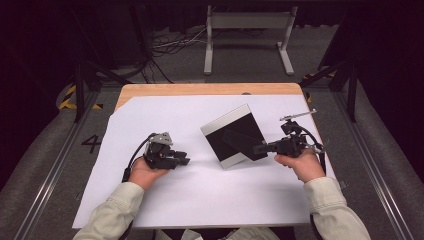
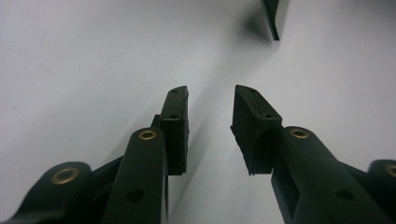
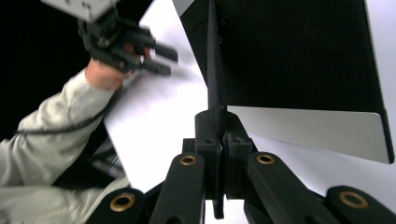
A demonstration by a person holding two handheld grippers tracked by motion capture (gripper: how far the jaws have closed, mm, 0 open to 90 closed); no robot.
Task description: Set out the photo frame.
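— Right, what have I got in the right gripper at the moment?

— I read it as a picture frame, seen from its black back, with a silver border along the lower edge. My jaws are closed on the thin black fold-out stand that sticks out of that back; in the right gripper view the stand runs straight up from between them, pinched edge-on.

— And where is the frame sitting?

— On the white sheet that covers the wooden counter, right of the middle and nearer the far right corner than the near edge. It is turned at an angle, one corner pointing toward the far edge. Whether it lies flat or is tipped up a little, I can't say from above.

— Why hold the stand and not the border?

— My guess is that the stand is the part to be swung, so I grip it by its thin edge, where the jaws can close fully.

— The left gripper?

— Its jaws are apart with nothing between them, low over bare sheet left of the frame. In its own view a dark corner of the frame shows ahead. I'd judge it waits there to steady the frame.
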